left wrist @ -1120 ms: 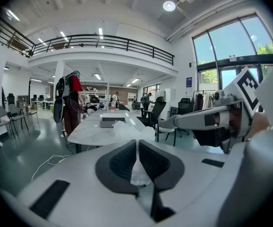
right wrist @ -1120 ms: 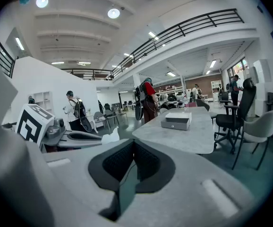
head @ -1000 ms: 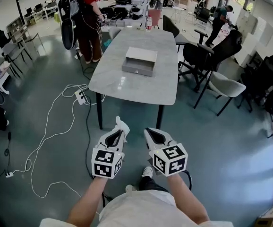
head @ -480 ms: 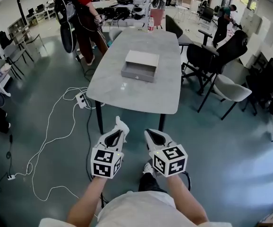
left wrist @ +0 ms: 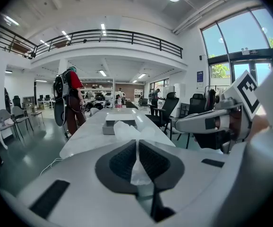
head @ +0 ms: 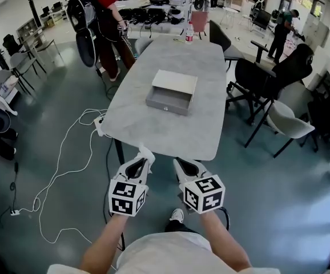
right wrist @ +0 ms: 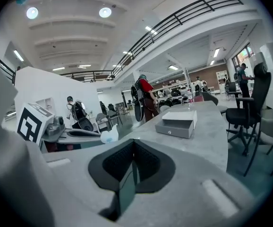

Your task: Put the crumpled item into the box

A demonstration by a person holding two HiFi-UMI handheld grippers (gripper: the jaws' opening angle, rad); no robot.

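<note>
A grey open-fronted box sits in the middle of the long grey table; it also shows as the box ahead and the box ahead to the right. My left gripper hangs just short of the table's near edge, shut on a crumpled white item that sticks out past the jaws. That crumpled item also shows at the left gripper's tip. My right gripper is beside it, jaws shut with nothing between them.
A person in a red top with a backpack stands at the table's far left corner. A bottle stands at the table's far end. Office chairs line the right side. White cables and a power strip lie on the floor at left.
The table and box have come nearer, and the grippers now reach the table's near edge. Both grippers keep the same pose and the left one still holds the crumpled item.
</note>
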